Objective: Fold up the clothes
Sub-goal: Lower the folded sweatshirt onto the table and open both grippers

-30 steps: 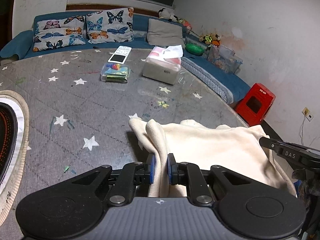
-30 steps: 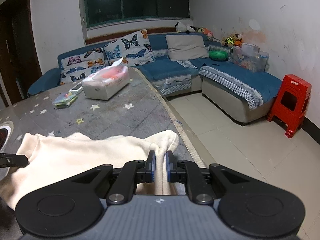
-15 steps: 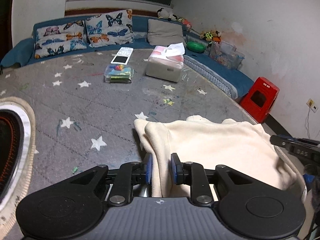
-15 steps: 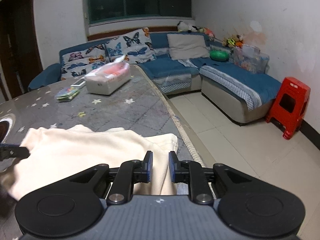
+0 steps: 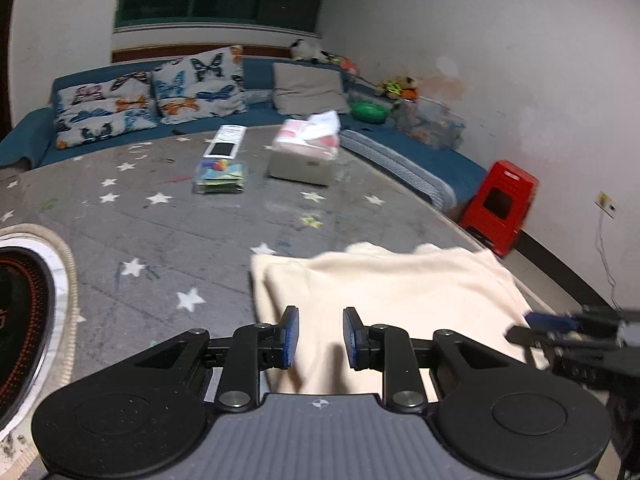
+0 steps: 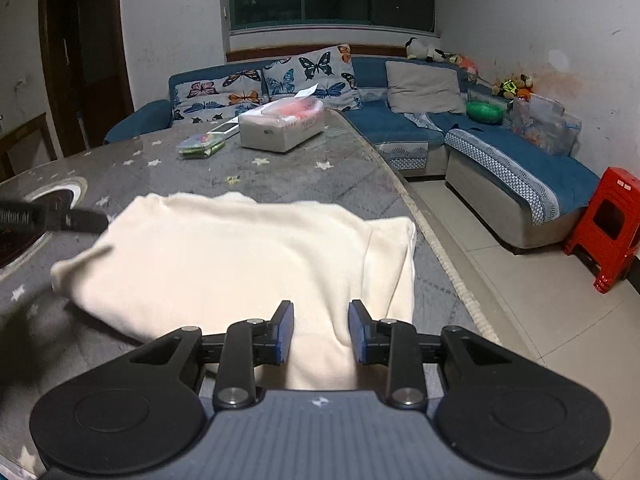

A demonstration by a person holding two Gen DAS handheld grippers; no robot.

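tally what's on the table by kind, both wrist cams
Cream garment: 1
Tissue box: 1
Clear box of colourful bits: 1
White remote: 1
Round cooktop: 1
Total: 5

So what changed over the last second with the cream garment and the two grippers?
Both grippers let go. The left gripper and right gripper, each clamped on a fold of the cream garment before, now have open fingers; the right's are still opening. The cloth has dropped flat onto the table. The tissue box and remote stayed put.
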